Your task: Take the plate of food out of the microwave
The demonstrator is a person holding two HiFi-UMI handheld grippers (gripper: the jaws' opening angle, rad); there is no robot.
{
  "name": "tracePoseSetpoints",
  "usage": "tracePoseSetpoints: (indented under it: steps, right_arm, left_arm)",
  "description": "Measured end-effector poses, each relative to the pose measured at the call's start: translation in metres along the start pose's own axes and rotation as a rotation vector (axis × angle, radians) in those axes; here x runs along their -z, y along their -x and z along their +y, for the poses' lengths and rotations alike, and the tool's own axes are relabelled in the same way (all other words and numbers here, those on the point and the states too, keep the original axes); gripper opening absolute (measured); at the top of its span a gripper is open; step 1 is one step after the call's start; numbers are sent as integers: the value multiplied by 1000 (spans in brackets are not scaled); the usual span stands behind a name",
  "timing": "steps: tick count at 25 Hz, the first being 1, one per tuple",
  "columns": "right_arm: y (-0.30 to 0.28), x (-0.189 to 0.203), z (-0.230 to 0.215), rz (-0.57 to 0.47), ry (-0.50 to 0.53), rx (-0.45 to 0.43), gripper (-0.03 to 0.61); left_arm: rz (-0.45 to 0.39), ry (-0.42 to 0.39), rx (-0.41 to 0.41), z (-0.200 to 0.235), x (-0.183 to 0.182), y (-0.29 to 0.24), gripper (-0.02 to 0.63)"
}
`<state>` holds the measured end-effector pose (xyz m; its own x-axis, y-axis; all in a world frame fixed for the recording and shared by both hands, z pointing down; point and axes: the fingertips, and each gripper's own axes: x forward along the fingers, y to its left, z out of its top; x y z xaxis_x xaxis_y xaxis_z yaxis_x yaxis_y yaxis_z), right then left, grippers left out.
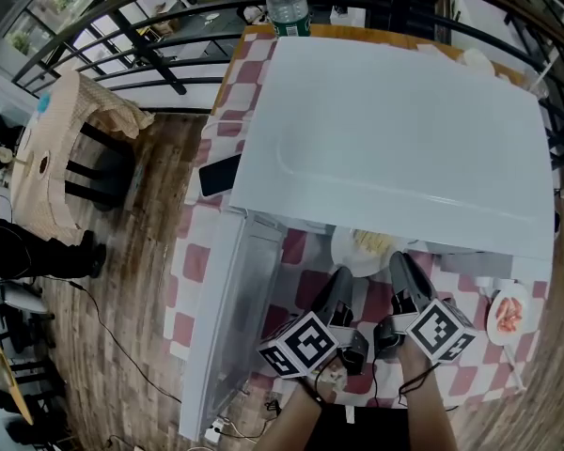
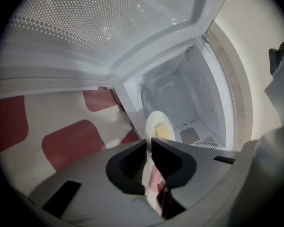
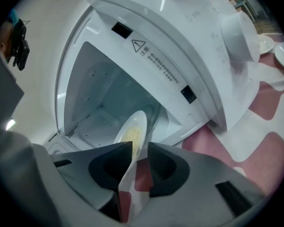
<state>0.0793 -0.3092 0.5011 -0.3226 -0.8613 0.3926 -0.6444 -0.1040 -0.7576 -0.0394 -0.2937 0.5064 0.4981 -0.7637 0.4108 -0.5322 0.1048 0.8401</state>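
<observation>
I judge plate [image 3: 135, 124] stiff, slick, breakable: grip near rim; right claw [image 3: 139, 144] wide, holding nothing; left claw [image 2: 149, 141] closed, empty.

In the head view the microwave [image 1: 404, 130] hides nearly all of the plate [image 1: 365, 249]; I see only its front edge. The pale yellow food [image 2: 161, 128] is too blurred for me to name. The plate's near rim disappears behind the right tool [image 3: 139, 145]. The top edge cuts off a bottle [image 1: 286, 3], and the red bits on the small dish [image 1: 509, 313] are too small to tell.
</observation>
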Motion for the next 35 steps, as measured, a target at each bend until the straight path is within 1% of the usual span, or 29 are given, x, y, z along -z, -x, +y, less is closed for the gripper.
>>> tracePoseSetpoints:
  steps: [4, 9, 12, 14, 17, 20, 23, 25, 28, 31, 35]
  right_arm:
    - [-5, 1, 1, 0, -38, -5, 123]
    - [-10, 0, 3, -5, -72, -37, 121]
    - [-13, 0, 8, -4, -72, -67, 67]
    - [-14, 0, 11, -7, -71, -79, 63]
    - [-14, 1, 9, -6, -70, -69, 40]
    - [-16, 2, 12, -16, -83, -87, 39]
    - [-15, 2, 8, -13, -91, -65, 44]
    - [-15, 1, 9, -18, -105, -77, 48]
    - [-15, 2, 10, -24, -101, -78, 48]
    - [-17, 2, 16, -34, -102, -109, 46]
    - [-16, 2, 15, -41, -103, -99, 48]
  left_arm:
    - [4, 1, 2, 1, -1, -1, 66]
    - [9, -3, 1, 2, 0, -2, 66]
    - [10, -8, 2, 2, -1, -3, 66]
    - [11, -16, -1, 3, -3, -3, 66]
    - [15, -16, -1, 3, -3, -3, 66]
    - [19, -17, -2, 4, -2, -3, 66]
    - [21, -22, -2, 4, -2, -4, 67]
    - [19, -27, -5, 5, -3, -4, 67]
    - [9, -23, -5, 6, -5, -3, 67]
    - [5, -26, 1, 5, -7, -2, 67]
    - [8, -33, 8, 2, -7, -2, 67]
